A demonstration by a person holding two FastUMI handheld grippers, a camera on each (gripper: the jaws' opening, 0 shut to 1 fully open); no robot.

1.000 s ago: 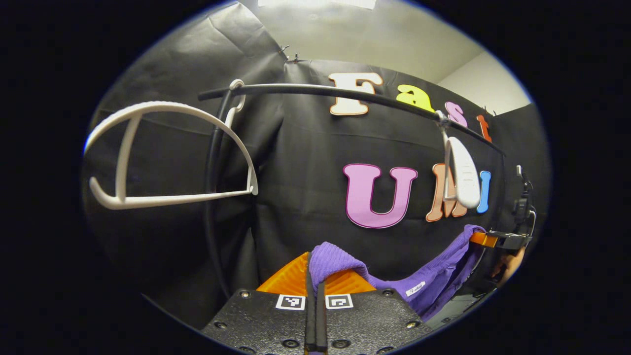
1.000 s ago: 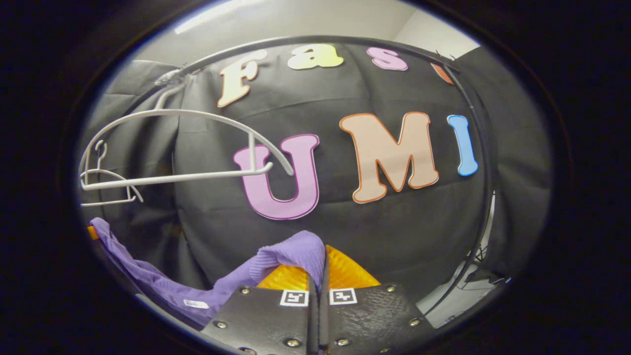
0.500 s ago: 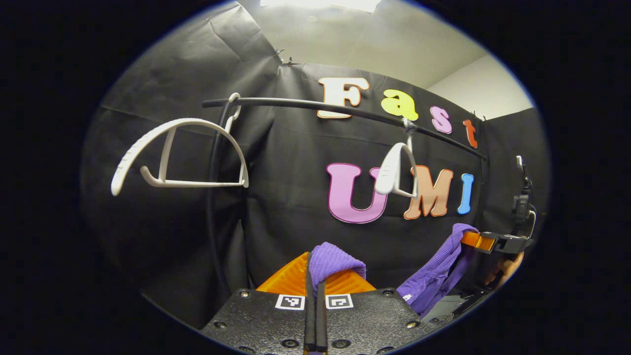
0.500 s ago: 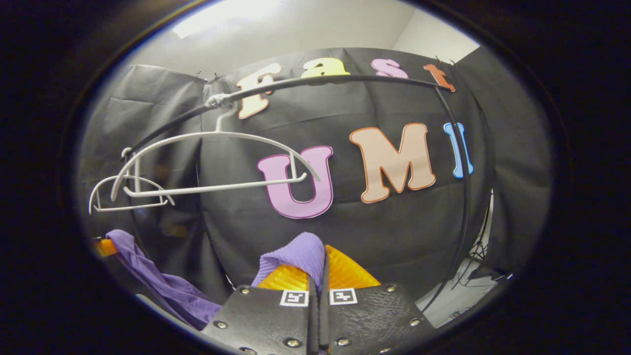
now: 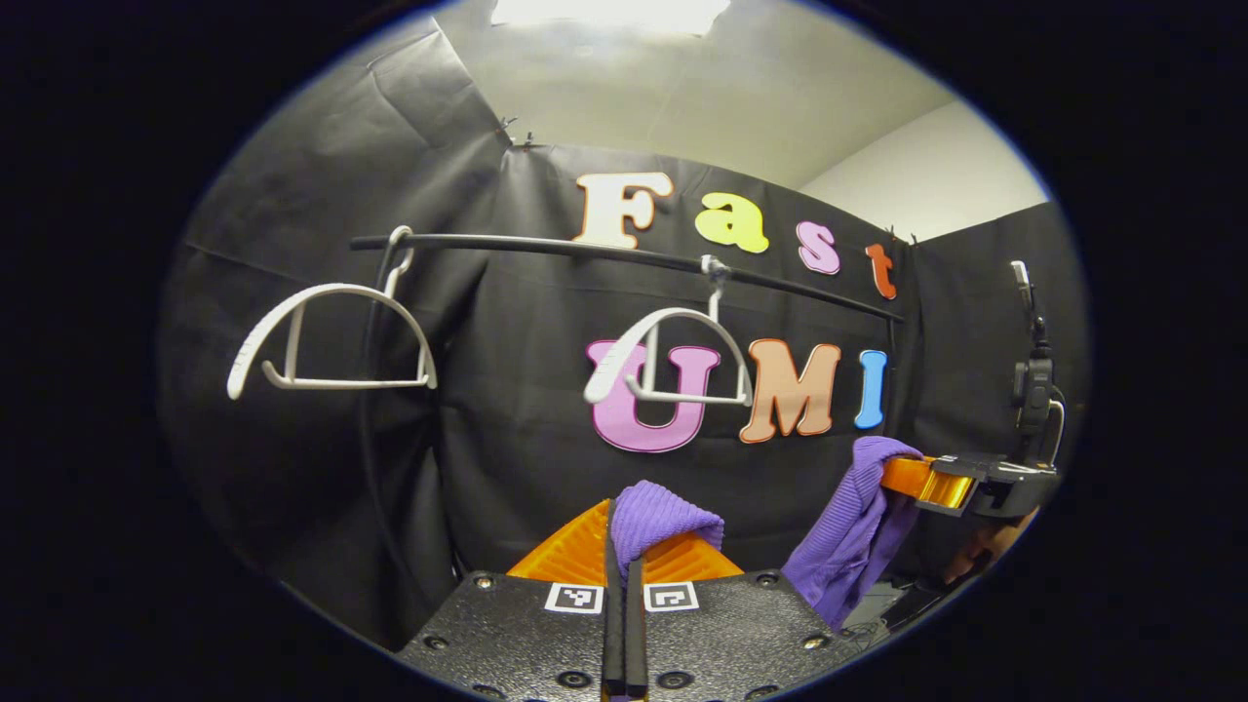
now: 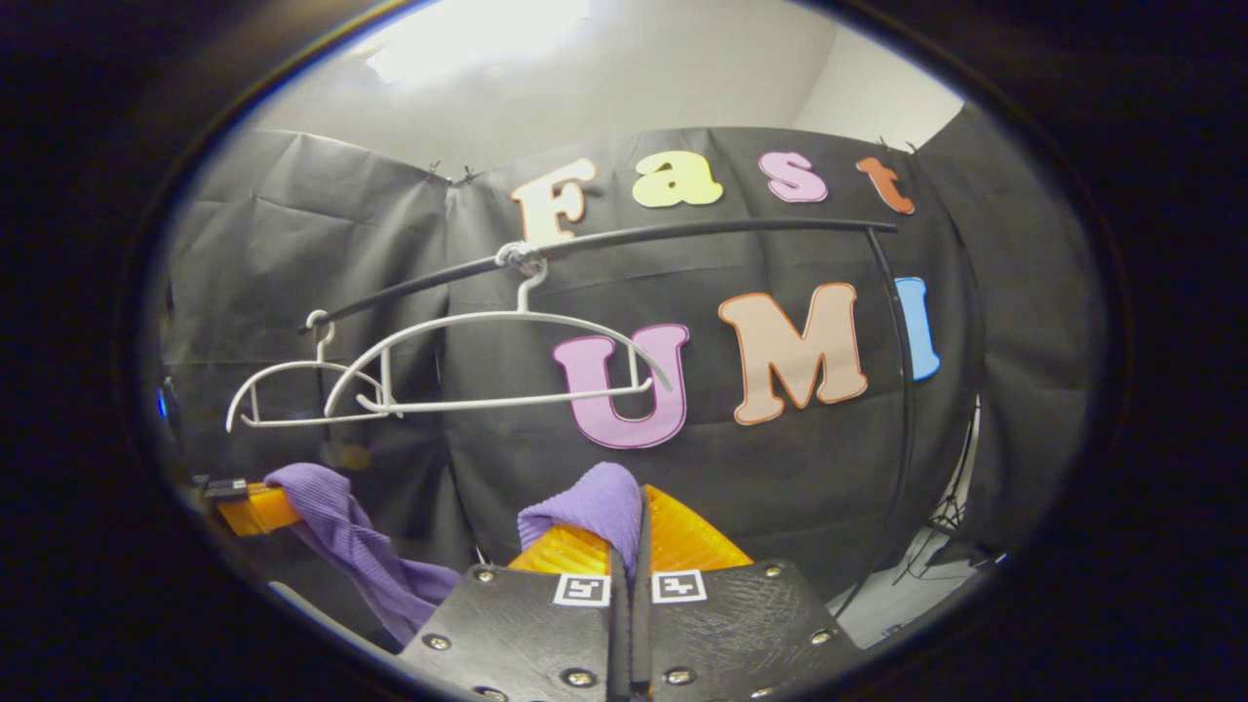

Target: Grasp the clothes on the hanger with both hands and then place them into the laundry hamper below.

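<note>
A purple knit garment (image 5: 846, 536) hangs slack between both grippers, off the hangers. My left gripper (image 5: 624, 531) is shut on one bunched end (image 5: 663, 512) of it. My right gripper (image 6: 632, 522) is shut on the other end (image 6: 590, 502), and the cloth (image 6: 351, 536) droops away to the left. In the left gripper view the right gripper (image 5: 951, 483) shows at the right, with a hand below it. In the right gripper view the left gripper (image 6: 249, 502) shows at the far left. Two bare white hangers (image 5: 673, 361) (image 5: 327, 336) hang on the black rail (image 5: 624, 255). The hamper is out of sight.
The black rail's upright post (image 6: 907, 390) stands at the right in the right gripper view. A camera stand with cables (image 5: 1033, 380) rises behind the right gripper. Black cloth walls close in the booth on all sides.
Both grippers have drawn back and down from the rail with the garment; the hangers look smaller and farther. The right-hand hanger has swung round to face the left gripper view.
</note>
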